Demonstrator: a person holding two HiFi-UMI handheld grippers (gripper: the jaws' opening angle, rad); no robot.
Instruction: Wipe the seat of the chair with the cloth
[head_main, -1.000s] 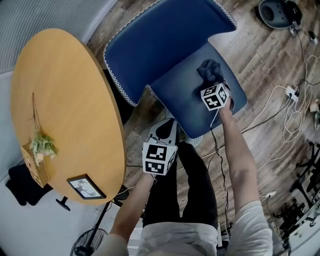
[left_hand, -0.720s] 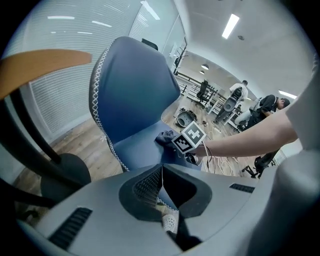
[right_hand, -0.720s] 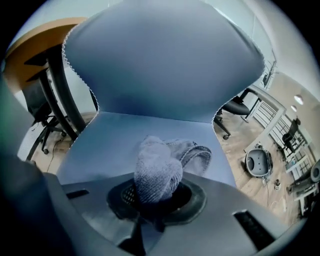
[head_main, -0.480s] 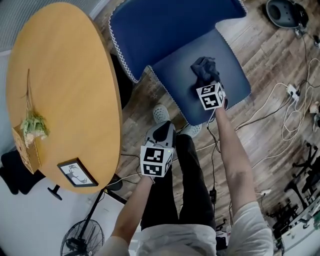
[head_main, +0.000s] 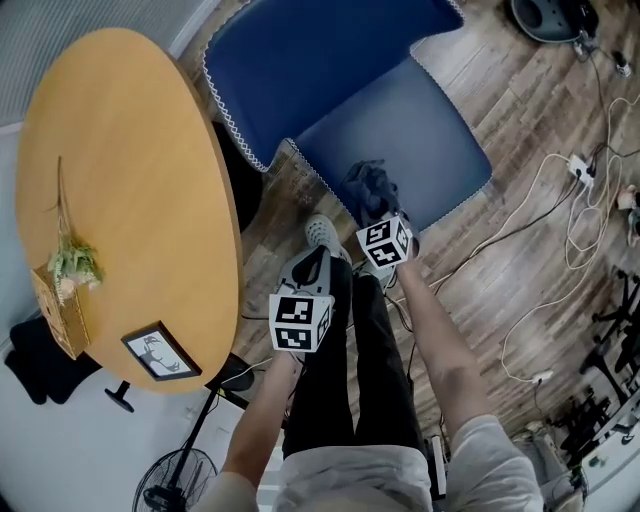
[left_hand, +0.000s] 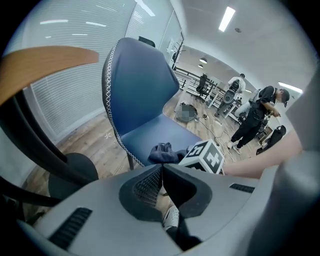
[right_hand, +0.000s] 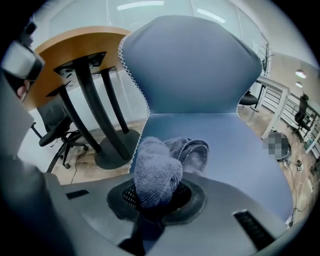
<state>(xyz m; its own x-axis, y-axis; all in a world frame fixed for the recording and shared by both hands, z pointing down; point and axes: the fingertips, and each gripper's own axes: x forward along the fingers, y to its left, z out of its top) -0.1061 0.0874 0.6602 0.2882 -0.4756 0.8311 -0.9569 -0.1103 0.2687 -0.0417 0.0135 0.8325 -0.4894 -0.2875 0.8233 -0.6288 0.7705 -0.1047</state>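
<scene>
The blue chair's seat (head_main: 400, 125) lies ahead of me, with its backrest (head_main: 310, 60) toward the upper left. My right gripper (head_main: 374, 208) is shut on the dark grey cloth (head_main: 368, 187) at the seat's front-left edge. In the right gripper view the bunched cloth (right_hand: 161, 169) fills the jaws of the right gripper (right_hand: 156, 197), resting on the seat (right_hand: 230, 145). My left gripper (head_main: 316, 266) hangs shut and empty over the floor, short of the chair. From the left gripper (left_hand: 161, 176) the cloth (left_hand: 162, 152) shows at the seat's (left_hand: 150, 135) near edge.
A round wooden table (head_main: 120, 190) stands at the left, bearing a picture frame (head_main: 160, 352) and a boxed plant (head_main: 65, 290). Its dark pedestal (right_hand: 102, 120) rises beside the chair. Cables (head_main: 575, 210) trail over the wooden floor at the right. A fan (head_main: 170, 485) stands below the table.
My right gripper has dragged the cloth from the middle right of the seat to its front-left edge, toward me. The left gripper has hardly moved.
</scene>
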